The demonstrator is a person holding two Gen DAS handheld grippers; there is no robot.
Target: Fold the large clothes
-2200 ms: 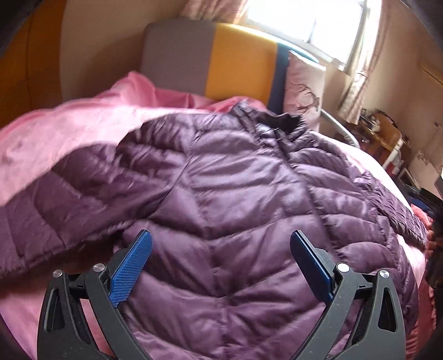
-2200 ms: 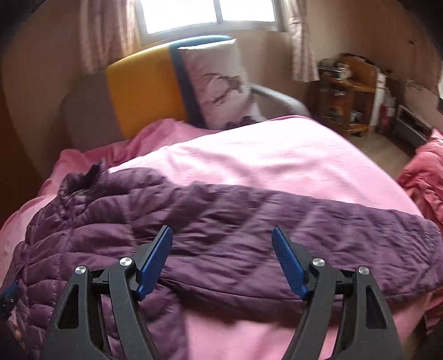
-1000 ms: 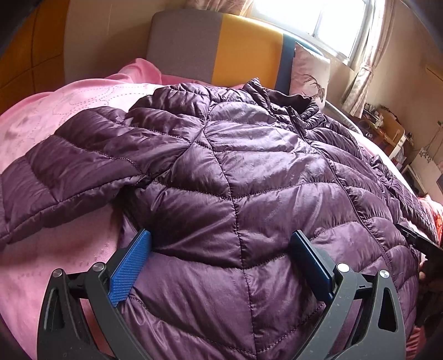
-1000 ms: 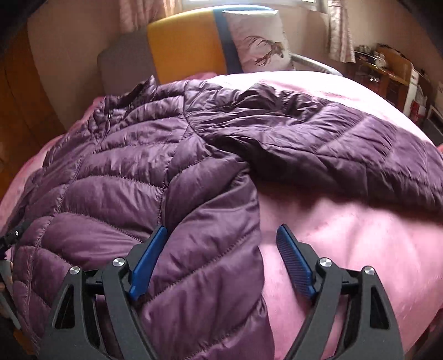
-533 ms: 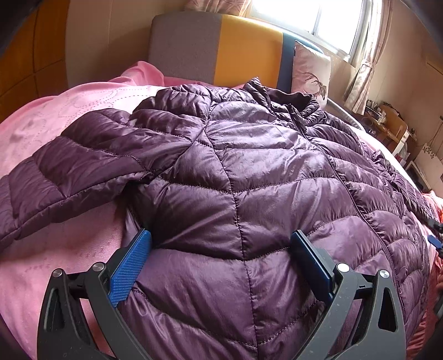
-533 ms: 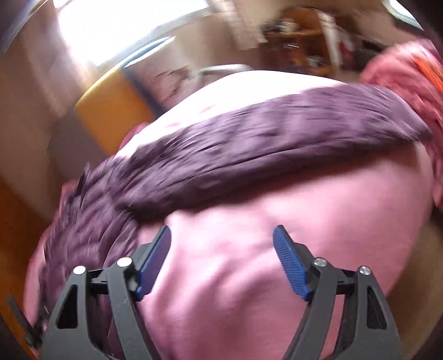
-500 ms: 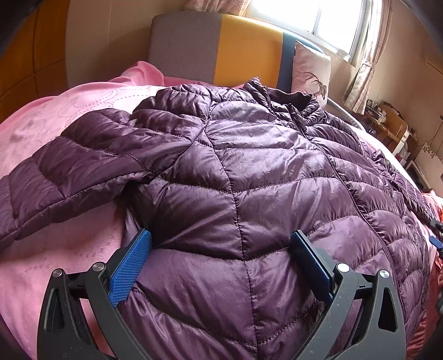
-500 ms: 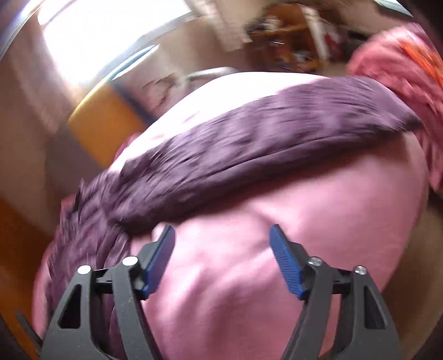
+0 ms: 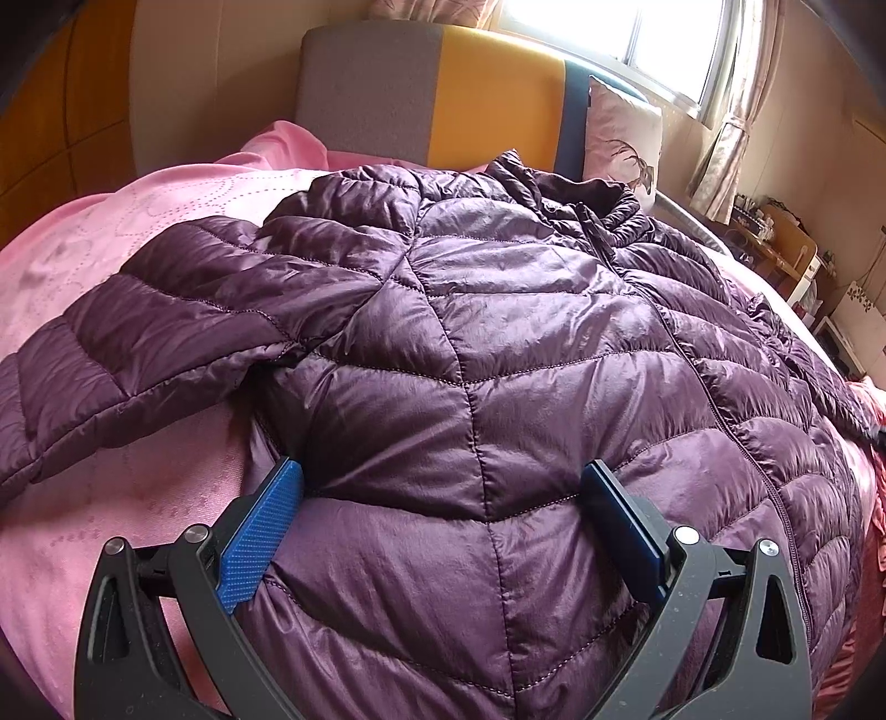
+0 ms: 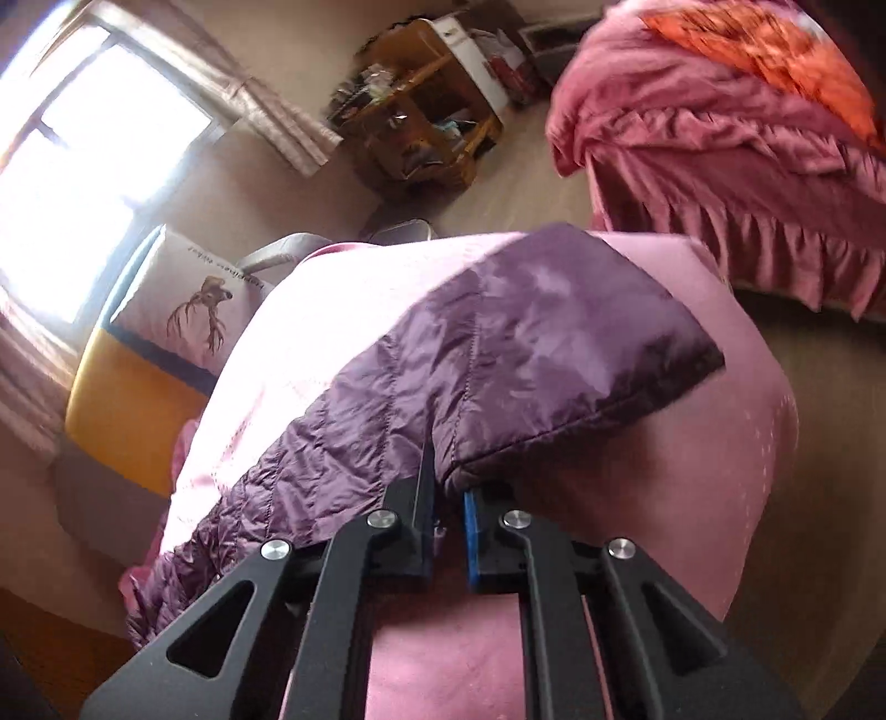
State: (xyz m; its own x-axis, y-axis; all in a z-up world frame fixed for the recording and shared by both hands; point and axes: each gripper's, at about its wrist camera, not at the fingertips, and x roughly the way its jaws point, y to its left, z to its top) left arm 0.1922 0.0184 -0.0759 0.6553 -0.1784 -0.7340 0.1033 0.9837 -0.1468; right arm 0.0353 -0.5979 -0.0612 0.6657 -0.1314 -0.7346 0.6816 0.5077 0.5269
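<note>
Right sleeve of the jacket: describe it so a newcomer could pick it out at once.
Start at the bed's pink bedspread. A purple quilted puffer jacket lies spread across it, and one sleeve stretches toward the bed's corner, ending in a flat cuff. Unlike the other sleeve, which lies free, its lower edge is pinched in the right gripper.

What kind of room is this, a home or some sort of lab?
Most likely a bedroom in a home. A purple puffer jacket lies spread on a bed with a pink bedspread, backed by a padded grey and yellow headboard. A deer-print pillow sits beside a curtained window.
</note>
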